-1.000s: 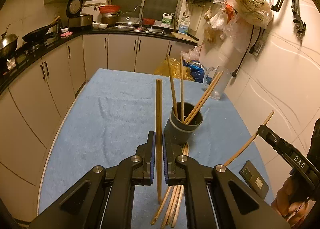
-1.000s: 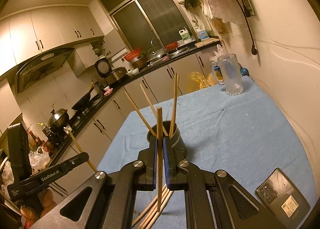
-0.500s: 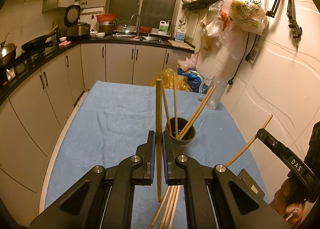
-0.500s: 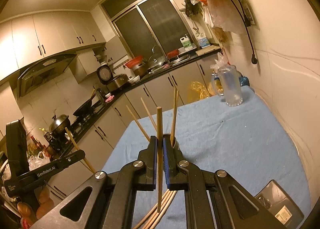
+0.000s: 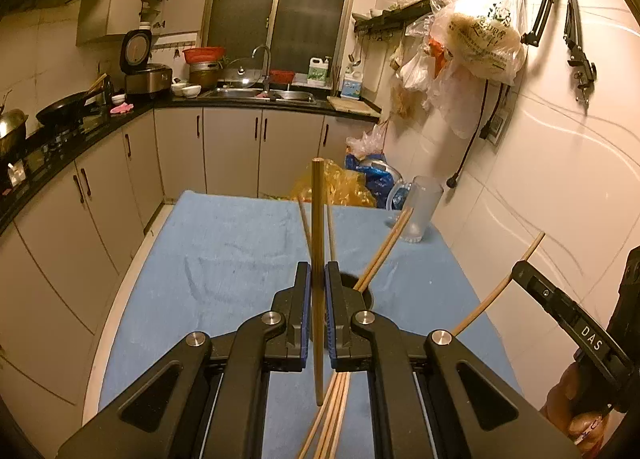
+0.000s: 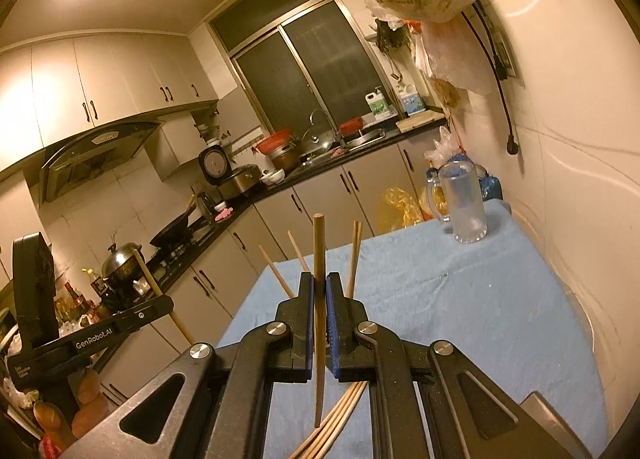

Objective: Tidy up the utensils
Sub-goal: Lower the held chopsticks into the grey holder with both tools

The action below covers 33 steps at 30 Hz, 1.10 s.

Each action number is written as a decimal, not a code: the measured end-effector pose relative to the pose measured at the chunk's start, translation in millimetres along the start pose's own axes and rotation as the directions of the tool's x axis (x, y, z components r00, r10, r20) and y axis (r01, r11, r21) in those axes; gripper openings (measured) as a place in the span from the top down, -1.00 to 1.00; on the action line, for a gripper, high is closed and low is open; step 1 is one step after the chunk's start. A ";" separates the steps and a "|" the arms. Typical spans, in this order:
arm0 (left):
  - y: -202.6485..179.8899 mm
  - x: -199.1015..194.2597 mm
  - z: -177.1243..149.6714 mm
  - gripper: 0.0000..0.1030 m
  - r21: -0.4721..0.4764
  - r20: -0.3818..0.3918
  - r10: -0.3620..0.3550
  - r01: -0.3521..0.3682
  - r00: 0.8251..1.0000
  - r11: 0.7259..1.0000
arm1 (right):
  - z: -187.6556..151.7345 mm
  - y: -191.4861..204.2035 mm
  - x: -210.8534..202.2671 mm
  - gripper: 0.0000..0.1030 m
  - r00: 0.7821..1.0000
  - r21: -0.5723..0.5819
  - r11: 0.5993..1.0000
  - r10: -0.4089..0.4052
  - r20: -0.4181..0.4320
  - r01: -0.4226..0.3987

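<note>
Here the holder (image 5: 362,291) contains upright chopsticks (image 5: 384,251).

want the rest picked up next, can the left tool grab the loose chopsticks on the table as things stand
Probably not yet: the left tool is shut on a chopstick held upright above the loose chopsticks, so that one needs dropping in the holder first.

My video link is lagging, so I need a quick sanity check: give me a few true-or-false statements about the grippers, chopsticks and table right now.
1. The left gripper is shut on one wooden chopstick. True.
2. The right gripper is open and holds nothing. False: it is shut on a wooden chopstick.
3. More loose chopsticks lie on the blue tablecloth. True.
4. The dark round holder has no chopsticks in it. False: several stand in it.
5. The clear glass mug lies tipped over. False: it stands upright.
</note>
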<state>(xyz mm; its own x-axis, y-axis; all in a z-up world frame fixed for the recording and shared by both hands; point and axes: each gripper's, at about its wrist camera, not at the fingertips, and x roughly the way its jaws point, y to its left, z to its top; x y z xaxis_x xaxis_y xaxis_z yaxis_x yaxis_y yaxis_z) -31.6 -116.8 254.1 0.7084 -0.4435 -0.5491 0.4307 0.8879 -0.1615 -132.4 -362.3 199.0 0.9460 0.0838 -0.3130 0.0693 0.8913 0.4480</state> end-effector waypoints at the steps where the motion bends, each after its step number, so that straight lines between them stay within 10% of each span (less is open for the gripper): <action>1: -1.1 0.5 3.4 0.88 0.000 0.003 -0.001 0.001 1.000 1.000 | 2.7 -0.1 0.2 0.87 1.000 0.000 1.000 0.000 0.003 0.000; 19: -10.6 30.1 75.3 0.88 -0.035 0.087 -0.015 0.018 0.996 0.999 | 62.2 7.9 28.0 0.87 0.994 -0.013 0.999 -0.034 0.100 0.035; 33: 3.7 104.7 66.3 0.88 -0.096 0.006 -0.018 0.019 1.000 0.995 | 56.1 -14.6 92.3 0.87 0.996 0.010 0.997 -0.082 0.023 0.082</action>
<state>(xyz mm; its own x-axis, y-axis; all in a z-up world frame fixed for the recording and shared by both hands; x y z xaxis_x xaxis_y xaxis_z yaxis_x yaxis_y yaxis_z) 81.2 -168.0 250.4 0.7037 -0.4604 -0.5412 0.3884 0.8870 -0.2496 -28.4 -392.6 210.5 0.9441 0.0000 -0.3295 0.1497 0.8908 0.4290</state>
